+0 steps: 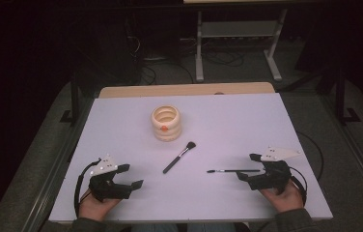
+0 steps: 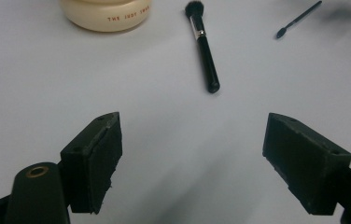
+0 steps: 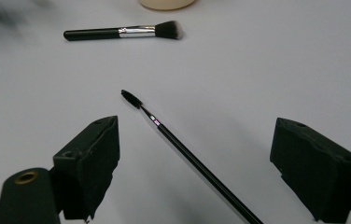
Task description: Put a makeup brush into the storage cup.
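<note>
Between the right gripper's (image 3: pixel 194 168) wide-apart jaws, the thin brush's (image 3: pixel 187 156) handle end is cut off.

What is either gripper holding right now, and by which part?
Nothing is held. The left gripper stands open over bare table. The right gripper is open too; the thin brush lies on the table between its fingers, untouched.

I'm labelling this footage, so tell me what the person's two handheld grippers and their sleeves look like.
Both the left gripper and the right gripper are chunky black two-jaw tools, each topped with a pale grey three-cornered plate. The jaw pads are blocky, matt black wedges with small screw holes. A black cable loops from each gripper. The sleeves look dark grey-green.
</note>
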Demonstrator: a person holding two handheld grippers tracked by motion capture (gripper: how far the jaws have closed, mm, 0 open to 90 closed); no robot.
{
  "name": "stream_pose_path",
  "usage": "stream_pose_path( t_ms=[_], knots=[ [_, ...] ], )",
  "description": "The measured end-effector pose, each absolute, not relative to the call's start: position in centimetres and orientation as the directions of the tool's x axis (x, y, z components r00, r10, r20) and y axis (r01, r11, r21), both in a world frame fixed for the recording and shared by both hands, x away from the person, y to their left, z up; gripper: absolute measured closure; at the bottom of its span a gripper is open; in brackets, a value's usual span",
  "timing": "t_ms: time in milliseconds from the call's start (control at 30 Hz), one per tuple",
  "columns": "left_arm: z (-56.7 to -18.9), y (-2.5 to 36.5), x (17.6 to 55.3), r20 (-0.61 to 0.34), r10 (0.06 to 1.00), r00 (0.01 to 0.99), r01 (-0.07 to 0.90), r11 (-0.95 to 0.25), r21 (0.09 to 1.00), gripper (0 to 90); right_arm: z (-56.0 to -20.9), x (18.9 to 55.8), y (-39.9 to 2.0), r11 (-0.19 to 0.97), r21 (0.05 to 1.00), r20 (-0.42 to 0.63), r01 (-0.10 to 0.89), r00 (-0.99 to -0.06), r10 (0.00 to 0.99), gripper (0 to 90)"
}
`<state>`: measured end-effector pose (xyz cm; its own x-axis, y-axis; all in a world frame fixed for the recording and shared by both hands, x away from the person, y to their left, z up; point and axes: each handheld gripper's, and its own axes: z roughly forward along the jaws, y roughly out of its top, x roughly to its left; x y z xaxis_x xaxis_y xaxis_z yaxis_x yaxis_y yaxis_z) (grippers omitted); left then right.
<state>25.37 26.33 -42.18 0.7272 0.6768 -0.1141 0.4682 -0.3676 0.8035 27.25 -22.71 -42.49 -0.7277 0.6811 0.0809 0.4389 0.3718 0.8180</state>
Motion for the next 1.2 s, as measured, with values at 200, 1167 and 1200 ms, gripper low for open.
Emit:
stream_pose_path(
  t_ms=[200,1167,1200],
  knots=[
    [-42.1,26.2,25.4,-0.119,0.678,0.725,0.467,-0.358,0.809,20.6,-42.4,27.4,-22.8,0.367,0.817,0.085,0.444,-0.724,0.685,15.0],
    [-38.5,22.9,28.5,-0.107,0.653,0.749,0.506,-0.460,0.730,27.1,-41.7,27.6,-22.9,0.363,0.825,0.071,0.434,-0.715,0.695,15.2],
    [-38.5,22.8,28.6,-0.114,0.653,0.748,0.511,-0.457,0.728,27.3,-41.7,27.6,-22.9,0.364,0.824,0.070,0.434,-0.716,0.695,15.2]
  ],
)
